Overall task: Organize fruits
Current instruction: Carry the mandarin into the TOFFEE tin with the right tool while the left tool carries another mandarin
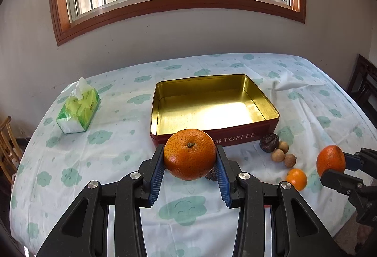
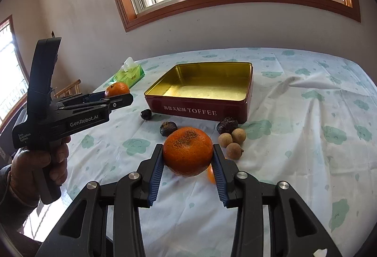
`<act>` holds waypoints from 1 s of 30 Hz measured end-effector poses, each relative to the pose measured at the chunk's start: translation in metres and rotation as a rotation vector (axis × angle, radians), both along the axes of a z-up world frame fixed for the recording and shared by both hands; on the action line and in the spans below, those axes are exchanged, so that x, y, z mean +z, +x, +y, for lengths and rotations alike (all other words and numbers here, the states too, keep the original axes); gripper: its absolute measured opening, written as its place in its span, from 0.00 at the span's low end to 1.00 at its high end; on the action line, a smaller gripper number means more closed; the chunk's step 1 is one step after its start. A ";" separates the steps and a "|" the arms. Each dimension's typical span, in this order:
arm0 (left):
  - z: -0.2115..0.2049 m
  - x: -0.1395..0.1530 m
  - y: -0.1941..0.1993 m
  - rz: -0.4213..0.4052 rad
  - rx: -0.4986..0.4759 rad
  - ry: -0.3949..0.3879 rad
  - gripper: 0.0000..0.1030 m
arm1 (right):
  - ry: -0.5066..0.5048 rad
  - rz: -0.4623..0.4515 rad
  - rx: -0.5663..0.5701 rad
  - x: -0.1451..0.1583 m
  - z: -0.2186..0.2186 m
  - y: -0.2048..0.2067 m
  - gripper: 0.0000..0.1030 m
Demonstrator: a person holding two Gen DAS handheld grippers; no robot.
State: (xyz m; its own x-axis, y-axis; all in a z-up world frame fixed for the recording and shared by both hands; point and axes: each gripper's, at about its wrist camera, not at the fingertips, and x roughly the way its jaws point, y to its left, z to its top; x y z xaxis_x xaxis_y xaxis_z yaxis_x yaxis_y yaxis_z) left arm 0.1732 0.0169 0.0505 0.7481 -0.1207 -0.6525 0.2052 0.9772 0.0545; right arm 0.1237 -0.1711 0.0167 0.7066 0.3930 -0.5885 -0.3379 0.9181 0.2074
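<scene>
The left gripper (image 1: pixel 190 164) holds a big orange (image 1: pixel 190 154) tight in its jaws, up above the surface (image 1: pixel 117 139), in front of the tin (image 1: pixel 212 101). The right gripper (image 2: pixel 187 160) squeezes another orange (image 2: pixel 187 151) in its jaws too. The tin sits open near the middle. Three longans (image 2: pixel 232 139), dark dates (image 2: pixel 227 124) and a small orange (image 1: pixel 296 178) lie near its front. A tissue pack (image 1: pixel 79 111) sits by the left edge.

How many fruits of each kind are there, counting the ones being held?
Oranges: 3
Dark wrinkled fruits: 3
Small brown round fruits: 3
Total: 9
</scene>
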 end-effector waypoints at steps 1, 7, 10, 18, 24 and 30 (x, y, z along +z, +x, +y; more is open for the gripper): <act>0.000 0.000 0.004 0.000 0.001 0.004 0.40 | 0.005 -0.003 -0.003 0.002 -0.001 0.005 0.36; -0.004 -0.002 0.029 0.006 0.002 0.028 0.40 | 0.014 -0.021 -0.030 0.013 -0.009 0.033 0.36; -0.008 -0.002 0.044 0.001 -0.003 0.046 0.40 | 0.010 -0.031 -0.031 0.018 -0.010 0.048 0.36; -0.015 -0.006 0.108 -0.002 0.006 0.069 0.41 | 0.002 -0.034 -0.039 0.019 -0.015 0.110 0.36; -0.020 -0.024 0.149 0.046 0.012 0.096 0.41 | -0.013 -0.005 -0.024 0.008 -0.015 0.155 0.36; -0.024 -0.040 0.164 0.076 0.010 0.116 0.41 | -0.022 0.035 -0.007 -0.010 -0.013 0.183 0.36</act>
